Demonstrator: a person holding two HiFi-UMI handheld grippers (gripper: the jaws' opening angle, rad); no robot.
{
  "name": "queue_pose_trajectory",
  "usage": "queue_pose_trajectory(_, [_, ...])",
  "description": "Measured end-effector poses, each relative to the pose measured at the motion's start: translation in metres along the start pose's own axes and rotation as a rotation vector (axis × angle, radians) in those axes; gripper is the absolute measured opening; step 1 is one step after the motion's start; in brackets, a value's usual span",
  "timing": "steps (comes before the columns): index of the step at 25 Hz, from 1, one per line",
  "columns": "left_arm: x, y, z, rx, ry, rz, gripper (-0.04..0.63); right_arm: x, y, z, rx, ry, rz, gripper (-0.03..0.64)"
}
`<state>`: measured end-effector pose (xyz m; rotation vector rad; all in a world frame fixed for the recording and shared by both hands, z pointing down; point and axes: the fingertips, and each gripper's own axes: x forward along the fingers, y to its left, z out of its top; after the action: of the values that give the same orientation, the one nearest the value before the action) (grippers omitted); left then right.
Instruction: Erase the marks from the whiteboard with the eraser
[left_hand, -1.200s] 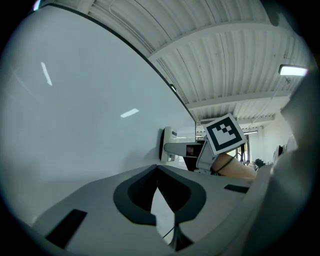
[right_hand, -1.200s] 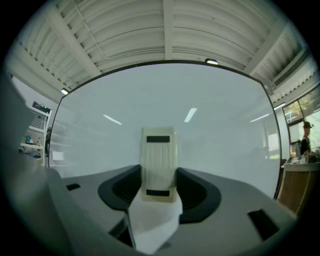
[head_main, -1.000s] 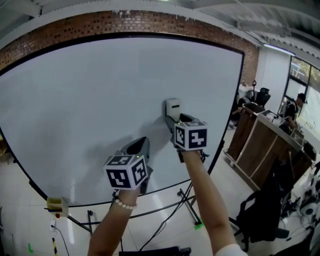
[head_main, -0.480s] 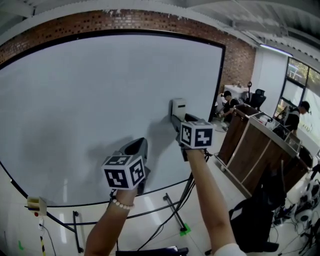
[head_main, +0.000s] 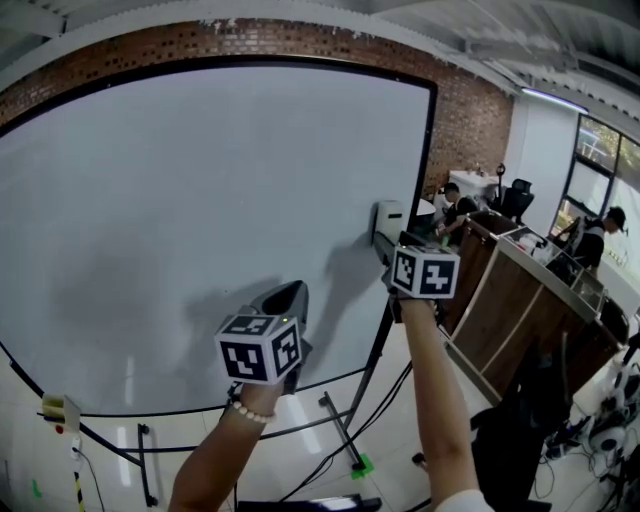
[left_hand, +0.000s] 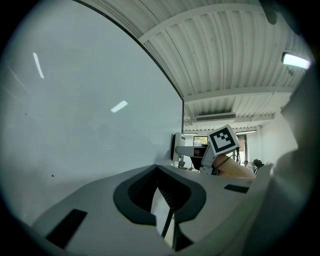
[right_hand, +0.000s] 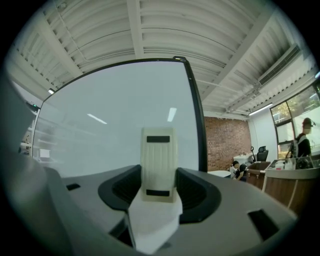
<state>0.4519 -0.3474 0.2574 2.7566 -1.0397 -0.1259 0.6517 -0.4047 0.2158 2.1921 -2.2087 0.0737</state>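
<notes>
1. We see the whiteboard ahead of both claws.
2. Left gripper: jaws together, below-left of the right one.
3. Right gripper: clamped on the eraser, which sticks out past its tips and lies against the board.
4. Only the right gripper view shows us the eraser's ribbed back.

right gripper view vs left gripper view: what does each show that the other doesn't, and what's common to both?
Only the right gripper view: the cream ribbed eraser face-on, clamped in the right gripper; the red brick wall; the brown wooden counter.
Only the left gripper view: the left gripper, jaws together with nothing between them; the right gripper's black-and-white marker cube.
Both: the white whiteboard and the ribbed white ceiling.
</notes>
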Motion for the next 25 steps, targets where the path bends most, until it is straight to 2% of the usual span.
queue_pose_trajectory(9, [0.018,-0.008,-0.017,0.017,0.025,-0.004,0.002,0.004,-0.053,-0.027,0.003,0.014,-0.016,0.247])
queue_pose_trajectory(21, [0.014,0.000,-0.045,-0.007,0.048,0.000,0.002,0.011,-0.064,-0.107,0.053,0.036,0.013,0.249])
queue_pose_trajectory(25, [0.013,0.006,-0.056,-0.017,0.059,0.006,0.002,0.010,-0.060,-0.105,0.052,0.035,0.008,0.247])
